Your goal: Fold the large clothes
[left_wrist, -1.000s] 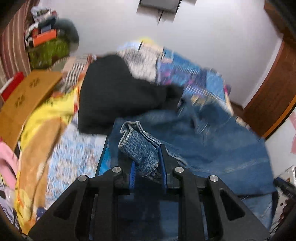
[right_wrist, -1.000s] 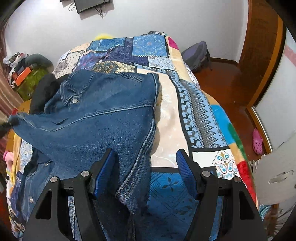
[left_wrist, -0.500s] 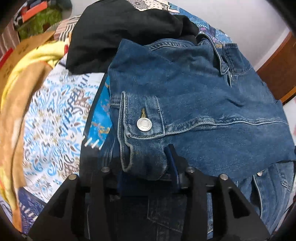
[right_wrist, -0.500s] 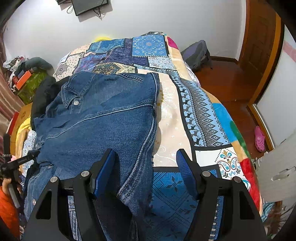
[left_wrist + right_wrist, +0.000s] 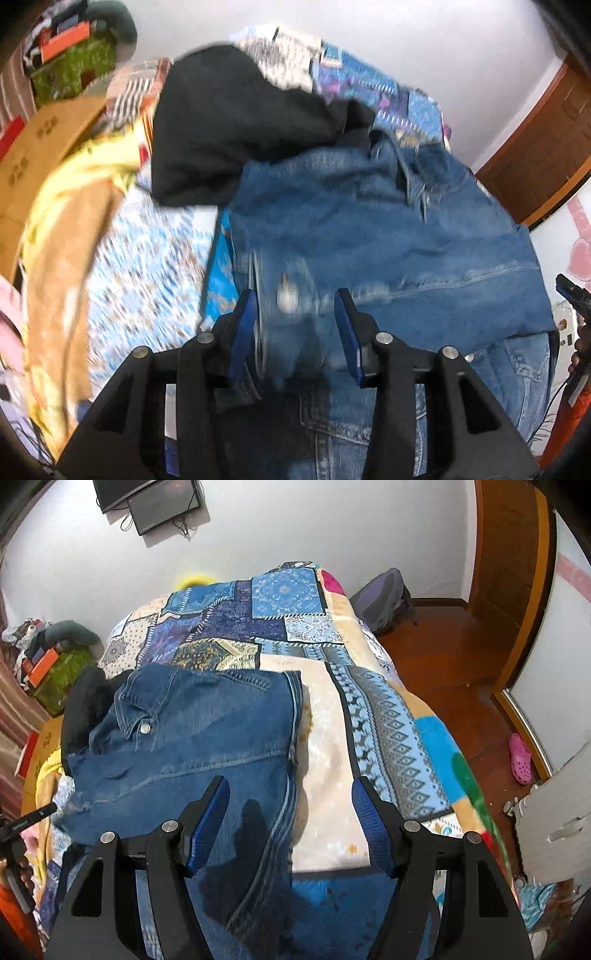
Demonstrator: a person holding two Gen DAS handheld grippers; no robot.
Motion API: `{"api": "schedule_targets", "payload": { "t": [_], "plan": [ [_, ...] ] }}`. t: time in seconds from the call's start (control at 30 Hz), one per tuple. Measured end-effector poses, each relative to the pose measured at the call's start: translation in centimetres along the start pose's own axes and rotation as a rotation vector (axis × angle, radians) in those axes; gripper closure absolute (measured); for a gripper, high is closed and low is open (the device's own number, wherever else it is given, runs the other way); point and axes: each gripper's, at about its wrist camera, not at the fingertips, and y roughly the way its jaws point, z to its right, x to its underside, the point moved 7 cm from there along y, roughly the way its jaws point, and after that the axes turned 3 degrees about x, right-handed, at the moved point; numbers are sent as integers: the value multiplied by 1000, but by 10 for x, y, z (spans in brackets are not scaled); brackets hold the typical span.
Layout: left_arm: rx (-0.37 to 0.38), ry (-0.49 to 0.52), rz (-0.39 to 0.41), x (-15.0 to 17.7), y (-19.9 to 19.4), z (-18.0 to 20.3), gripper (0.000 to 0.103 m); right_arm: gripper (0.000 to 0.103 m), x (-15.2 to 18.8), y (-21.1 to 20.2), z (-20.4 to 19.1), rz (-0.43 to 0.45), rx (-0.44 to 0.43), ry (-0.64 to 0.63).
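The left tongs (image 5: 295, 332) stand partly open over the sleeve cuff (image 5: 284, 306) of the denim jacket (image 5: 369, 236); the picture is blurred, the cuff sits between the blue pads, and neither pad looks to be pressing it. So that grip reads as let go. Over to the right, and the right tongs (image 5: 291, 834) gape wide and empty above the jacket's side seam (image 5: 291, 760), nothing between their fingers.

The jacket itself lies spread on the patchwork bedspread (image 5: 384, 716), collar (image 5: 136, 709) toward the far end, a sleeve laid across its body, with a black garment (image 5: 236, 129) bunched just beside its left shoulder.

How will it handle? Denim like this looks heavy and fairly stiff: it should hold a crease and not slither, but thick seams and cuffs resist bending, and a one-point lift would likely drag the whole jacket. The best holds seem to be the doubled edges: cuff, hem or side seam, taken by both tongs together and well apart.
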Motion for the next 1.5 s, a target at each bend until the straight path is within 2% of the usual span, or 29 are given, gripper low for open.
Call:
{"api": "schedule_targets", "payload": {
  "t": [0.17,0.27,0.5,0.63,0.77,0.93,1.0,1.03,1.07,1.13,1.17,1.3,1.4,1.5],
  "plan": [
    [-37,23,59,-33,-8,-8,52,38,-10,13,-5,-25,-50,0],
    [-32,-4,23,-44,14,-24,52,38,-12,29,-8,-70,-85,8],
    [6,-65,-81,-46,76,-41,52,38,-8,65,-12,-185,-165,36],
    [39,-61,-81,-55,96,-45,52,38,-14,81,-8,-242,-215,71],
    [79,-77,-78,-65,109,-49,52,38,-23,92,-9,-250,-242,66],
    [103,-146,-93,-74,129,-55,52,48,-34,101,-14,-226,-263,69],
    [113,-165,-101,-74,134,-53,53,59,-36,102,-11,-217,-247,82],
    [107,-163,-97,-75,134,-51,55,64,-36,102,-9,-211,-225,89],
    [99,-155,-90,-76,133,-48,58,72,-36,101,-6,-208,-210,94],
    [101,-131,-89,-76,129,-41,78,84,-37,100,0,-205,-230,125],
    [98,-117,-85,-76,125,-37,83,90,-37,99,1,-214,-251,146],
    [51,-23,-53,-78,98,-14,95,94,-44,82,0,-202,-309,181],
    [48,38,-13,-85,69,7,96,95,-54,57,-11,-138,-336,149],
    [64,79,34,-94,35,28,96,95,-66,32,-30,-78,-314,57]
  ]
}}
